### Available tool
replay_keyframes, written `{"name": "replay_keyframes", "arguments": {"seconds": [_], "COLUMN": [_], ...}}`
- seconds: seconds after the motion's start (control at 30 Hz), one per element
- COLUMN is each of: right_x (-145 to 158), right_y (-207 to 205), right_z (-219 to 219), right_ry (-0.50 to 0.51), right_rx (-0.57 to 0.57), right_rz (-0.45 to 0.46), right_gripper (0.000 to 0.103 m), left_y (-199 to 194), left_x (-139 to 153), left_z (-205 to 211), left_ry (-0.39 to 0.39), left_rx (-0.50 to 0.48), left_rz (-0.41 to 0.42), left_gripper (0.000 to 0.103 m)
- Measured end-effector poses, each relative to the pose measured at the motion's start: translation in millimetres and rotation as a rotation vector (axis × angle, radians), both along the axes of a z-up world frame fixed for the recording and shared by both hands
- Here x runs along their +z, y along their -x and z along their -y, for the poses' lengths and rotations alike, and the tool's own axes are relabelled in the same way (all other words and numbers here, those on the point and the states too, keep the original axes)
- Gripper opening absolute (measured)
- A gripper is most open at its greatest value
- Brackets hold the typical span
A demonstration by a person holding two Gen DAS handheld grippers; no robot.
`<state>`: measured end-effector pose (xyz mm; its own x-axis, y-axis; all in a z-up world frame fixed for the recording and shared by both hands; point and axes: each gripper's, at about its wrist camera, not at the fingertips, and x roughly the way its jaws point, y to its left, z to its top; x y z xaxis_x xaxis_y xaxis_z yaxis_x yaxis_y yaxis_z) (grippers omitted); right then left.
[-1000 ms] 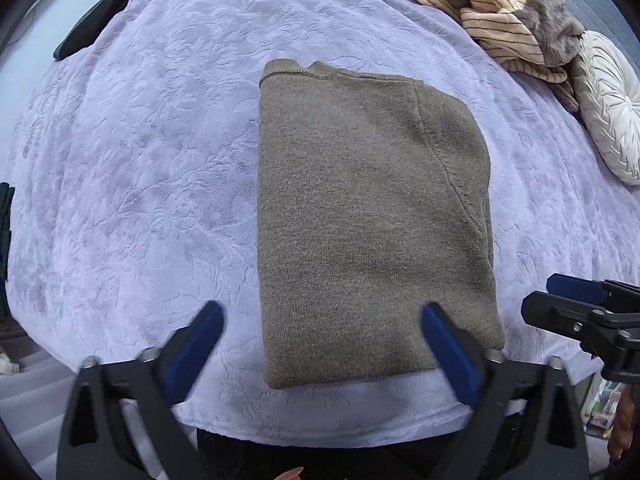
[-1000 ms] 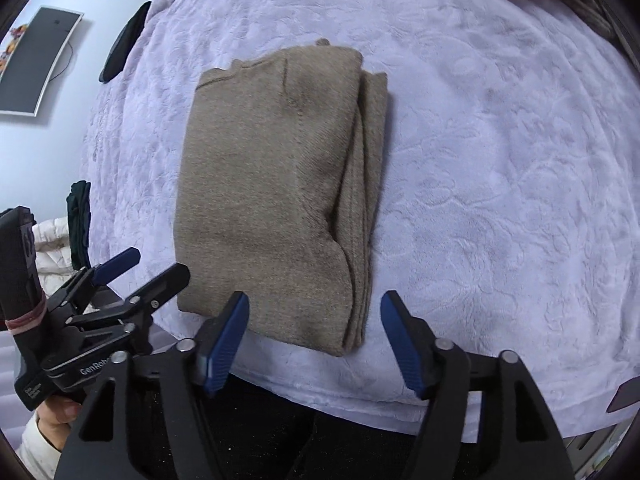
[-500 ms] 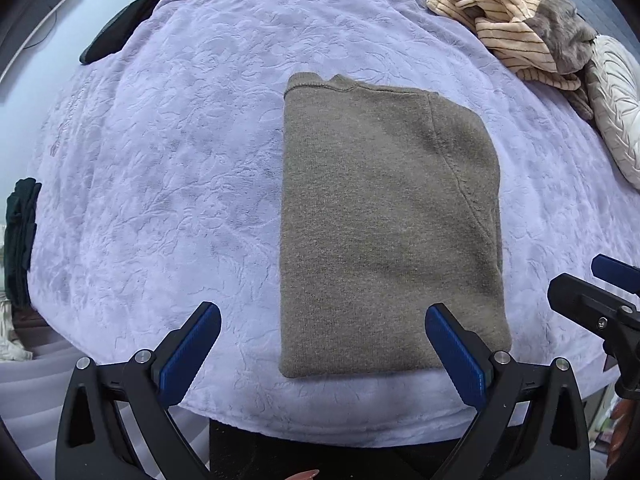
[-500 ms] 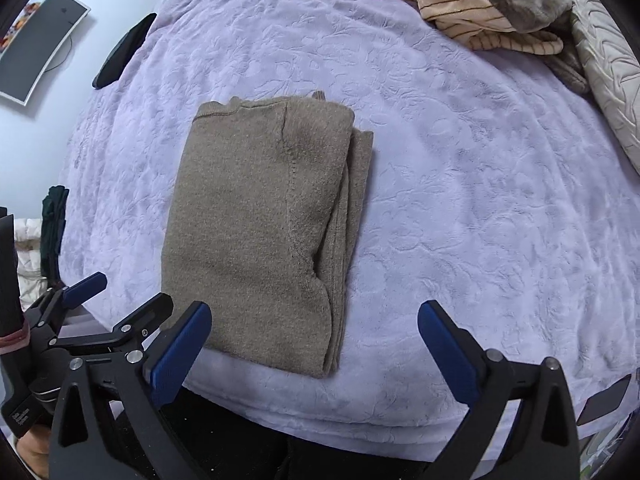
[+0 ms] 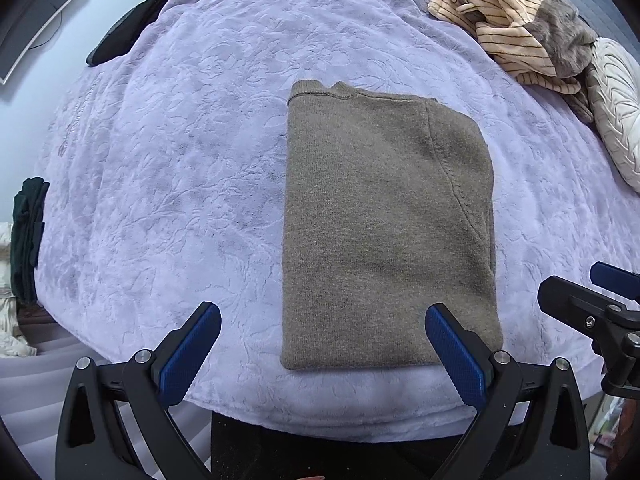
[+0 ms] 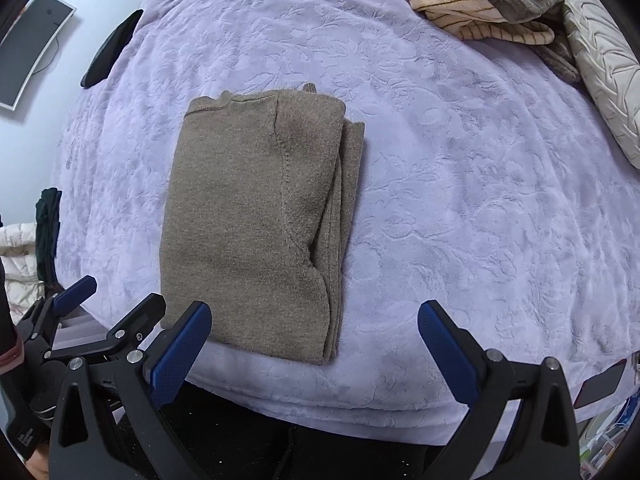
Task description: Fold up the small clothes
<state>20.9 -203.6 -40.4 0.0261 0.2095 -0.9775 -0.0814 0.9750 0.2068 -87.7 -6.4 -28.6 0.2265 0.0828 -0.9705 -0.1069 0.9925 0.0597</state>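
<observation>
A brown knitted garment (image 5: 384,224) lies folded into a neat rectangle on the lilac bedspread (image 5: 180,168), near the bed's front edge. It also shows in the right wrist view (image 6: 256,216), with its folded layers stacked along the right side. My left gripper (image 5: 320,344) is open and empty, held above the garment's near edge. My right gripper (image 6: 316,344) is open and empty, above the garment's near right corner. The right gripper's fingers (image 5: 580,300) show at the right edge of the left wrist view.
A crumpled striped beige and grey garment (image 5: 516,28) and a cream quilted cushion (image 5: 616,120) lie at the far right of the bed. A dark object (image 5: 128,36) lies at the far left. Dark green clothes (image 5: 28,236) hang at the left edge.
Both grippers have pulled back and up from the garment. The right gripper's jaws have opened wider. The garment has not moved.
</observation>
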Motion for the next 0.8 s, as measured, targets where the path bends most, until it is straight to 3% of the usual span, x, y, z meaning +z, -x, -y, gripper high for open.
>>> {"name": "replay_keyframes", "arguments": {"seconds": [0.8], "right_x": [5.0], "right_y": [4.3], "right_z": [-7.6], "right_ry": [0.033], "right_rx": [0.002], "right_rz": [-0.002], "right_gripper": [0.103], "left_y": [4.5], "left_x": [5.8], "left_z": [2.4], "left_ry": [-0.012], "left_rx": [0.002], "left_rz": [0.0], "left_gripper": [0.102]}}
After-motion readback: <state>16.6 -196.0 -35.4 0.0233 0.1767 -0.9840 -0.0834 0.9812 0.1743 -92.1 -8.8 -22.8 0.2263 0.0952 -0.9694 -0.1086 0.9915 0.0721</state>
